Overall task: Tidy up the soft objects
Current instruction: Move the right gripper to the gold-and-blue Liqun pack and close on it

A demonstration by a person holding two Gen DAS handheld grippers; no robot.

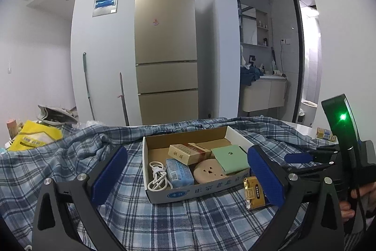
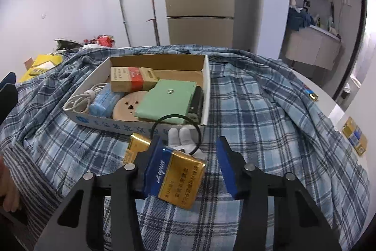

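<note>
An open cardboard box [image 1: 185,194] [image 2: 206,86] sits on a blue plaid cloth [image 1: 47,171] [image 2: 258,109]. It holds a white cable [image 1: 158,177] [image 2: 80,101], a blue tissue pack [image 1: 178,172] [image 2: 103,102], tan cartons [image 1: 185,153] [image 2: 131,79], a round tan disc [image 1: 209,172] [image 2: 127,107] and a green pad [image 1: 231,158] [image 2: 168,101]. My left gripper [image 1: 188,173] is open, straddling the box. My right gripper [image 2: 190,157] is open just before the box, over a gold-and-blue pack [image 2: 178,178], a white soft item [image 2: 183,138] and a black loop [image 2: 176,131]. Another gold pack [image 1: 252,192] [image 2: 137,145] lies beside the box.
A yellow bag [image 1: 35,135] [image 2: 40,66] and clutter lie at the far left. Small packs [image 2: 354,135] [image 1: 325,133] lie on the white table at right. A fridge [image 1: 165,51] and poles stand behind. The right gripper shows in the left wrist view [image 1: 303,158].
</note>
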